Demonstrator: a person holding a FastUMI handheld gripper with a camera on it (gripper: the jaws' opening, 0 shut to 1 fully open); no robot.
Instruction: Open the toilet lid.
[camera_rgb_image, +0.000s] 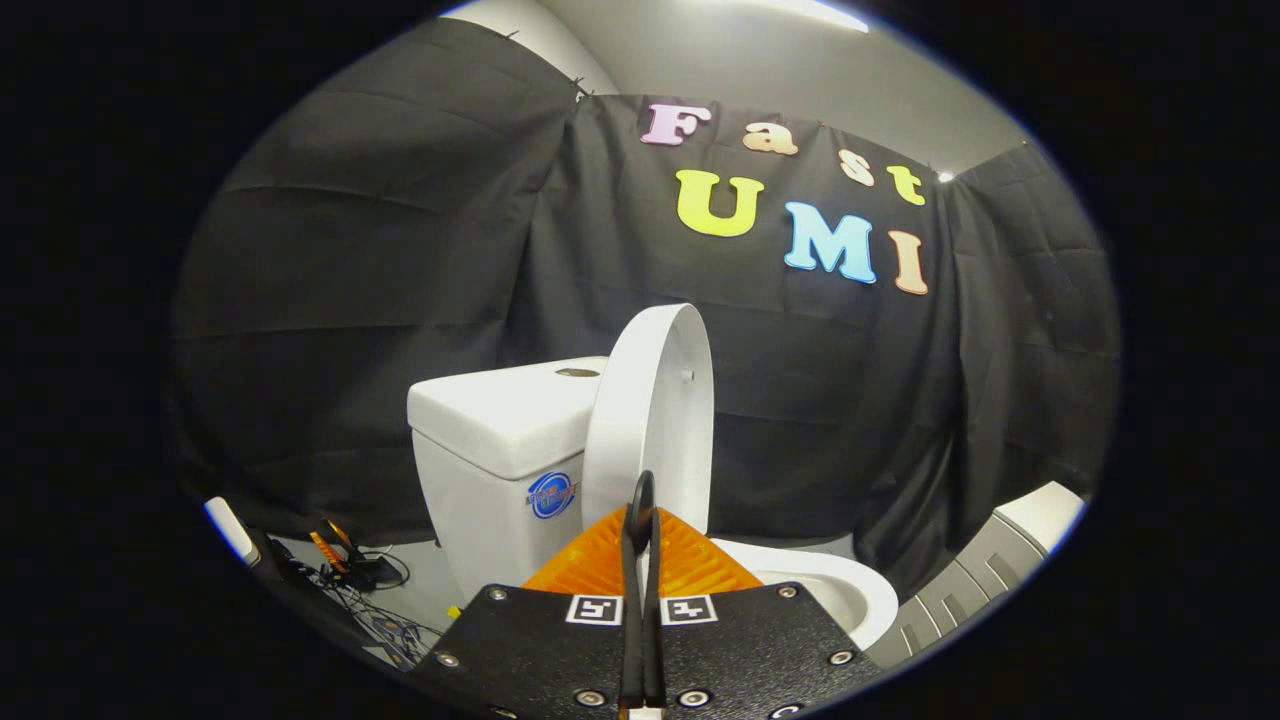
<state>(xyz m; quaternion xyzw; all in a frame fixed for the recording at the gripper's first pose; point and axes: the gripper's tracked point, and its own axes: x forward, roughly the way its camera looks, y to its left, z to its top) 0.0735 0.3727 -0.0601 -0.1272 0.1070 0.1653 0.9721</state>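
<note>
**Inspection: lid standing raised, my fingers pressed together just below it**

Working left to right. On the floor to the left of the toilet I am seeing a tangle of dark cables with small orange-and-black devices (345, 560); I am not able to count the devices with confidence. Next I am noting one white ceramic cistern (500, 440), carrying one round blue sticker on its front face and one round button on top. Leaning beside the cistern, one glossy white plastic toilet lid (655, 410) is standing close to upright, edge-on to me, directly beyond my fingertips. Whether it is resting against the cistern I cannot tell. My gripper (640, 520) is sitting just below and in front of the lid's lower edge, its two fingers closed against each other with nothing between them; I cannot tell whether the tips are touching the lid. To the right, one white ceramic bowl rim (850, 590) is lying exposed, and further right one grey ribbed unit with a white top (990, 570) is standing by the black cloth wall.

Judgement: the lift is looking nearly or fully complete. To finish well, I am advising a gentle push until the lid is leaning past vertical and settled, then backing off slowly so it is not dropping forward onto the bowl.
</note>
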